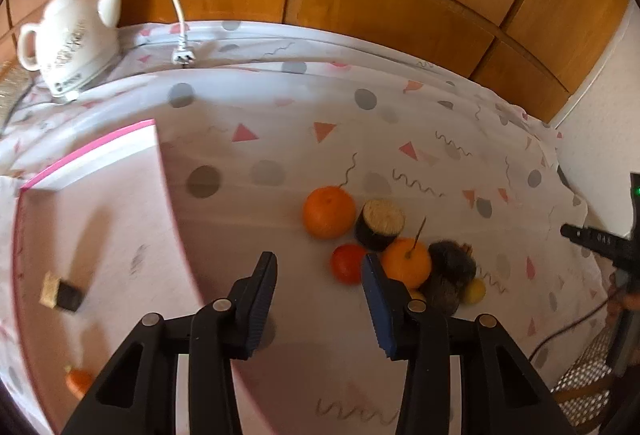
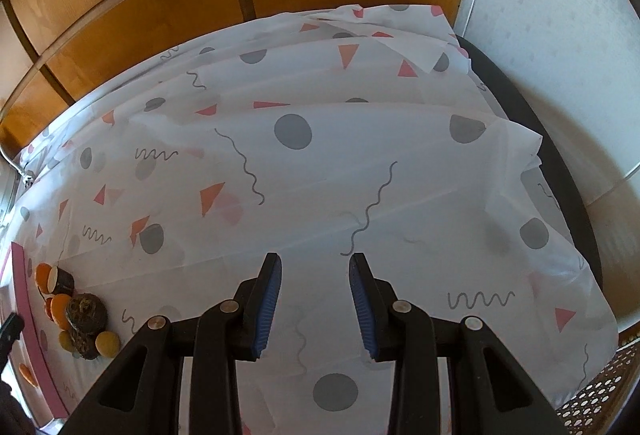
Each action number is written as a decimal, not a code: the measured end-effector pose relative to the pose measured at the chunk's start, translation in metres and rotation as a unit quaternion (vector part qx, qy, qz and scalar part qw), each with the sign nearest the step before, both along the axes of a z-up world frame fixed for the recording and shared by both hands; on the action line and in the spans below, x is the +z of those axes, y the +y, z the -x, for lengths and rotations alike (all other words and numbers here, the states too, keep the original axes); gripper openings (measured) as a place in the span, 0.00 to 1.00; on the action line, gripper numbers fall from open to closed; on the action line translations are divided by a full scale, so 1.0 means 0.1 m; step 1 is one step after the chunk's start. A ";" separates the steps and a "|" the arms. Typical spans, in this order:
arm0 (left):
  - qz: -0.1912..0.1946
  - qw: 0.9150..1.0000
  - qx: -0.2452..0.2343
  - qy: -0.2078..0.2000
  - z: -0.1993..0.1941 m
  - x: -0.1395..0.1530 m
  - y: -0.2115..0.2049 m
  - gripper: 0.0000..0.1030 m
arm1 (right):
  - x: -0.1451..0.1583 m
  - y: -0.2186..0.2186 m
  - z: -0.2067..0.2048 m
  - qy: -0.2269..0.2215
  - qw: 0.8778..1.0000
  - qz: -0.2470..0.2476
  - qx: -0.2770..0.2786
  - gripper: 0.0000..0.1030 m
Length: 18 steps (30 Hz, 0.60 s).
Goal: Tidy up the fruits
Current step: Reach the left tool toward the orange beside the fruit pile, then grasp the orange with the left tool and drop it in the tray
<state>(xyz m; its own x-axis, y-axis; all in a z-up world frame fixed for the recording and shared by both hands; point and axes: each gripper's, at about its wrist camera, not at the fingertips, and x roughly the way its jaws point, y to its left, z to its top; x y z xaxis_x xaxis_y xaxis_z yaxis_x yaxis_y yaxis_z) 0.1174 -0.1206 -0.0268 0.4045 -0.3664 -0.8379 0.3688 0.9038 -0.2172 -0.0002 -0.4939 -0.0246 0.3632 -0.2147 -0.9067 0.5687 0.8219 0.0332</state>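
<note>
Tablecloth (image 1: 280,107): white cloth with dots, triangles and squiggles; it covers the whole table and carries everything else.
Pink tray (image 1: 112,219): lies on the tablecloth, left of the fruit pile; inside it are a small dark block with a pale face (image 1: 60,295) and one orange piece (image 1: 78,381) near its front rim.
Kettle (image 1: 68,39): white, stands far behind the pink tray, its cord and plug (image 1: 182,55) loose on the cloth.
Fruit pile (image 1: 384,255): just right of the pink tray, not yet in it; a big orange (image 1: 329,211), a dark roll with pale top (image 1: 380,225), a second orange with a stem (image 1: 408,261), a red fruit (image 1: 348,263), dark fuzzy pieces (image 1: 450,275) and a small yellow one (image 1: 474,291), all touching or nearly so.
Left gripper (image 1: 320,299): hovers above the cloth between tray and pile, jaws apart, nothing between them.
Right gripper (image 2: 314,307): well right of the pile over bare cloth, jaws apart and empty.
Risk: the fruits are packed tight, so I think a finger going down on the stemmed orange may push its neighbours and make the round ones roll toward the table edge.
Risk, second: the cloth is loose and wrinkled; a fingertip may catch it and drag the pile.
</note>
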 end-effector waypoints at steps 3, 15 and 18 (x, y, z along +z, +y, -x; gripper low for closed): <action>0.016 1.000 0.007 0.018 -0.15 -0.06 -0.07 0.43 | 0.00 0.00 -0.01 0.000 1.000 -0.002 0.002 0.34; 0.081 0.992 0.066 0.078 -0.59 -0.46 -0.18 0.42 | -0.06 0.01 -0.07 0.014 1.000 -0.001 0.013 0.34; 0.084 0.992 0.057 0.076 -0.59 -0.47 -0.18 0.39 | -0.07 -0.01 -0.07 0.017 1.000 -0.001 0.010 0.34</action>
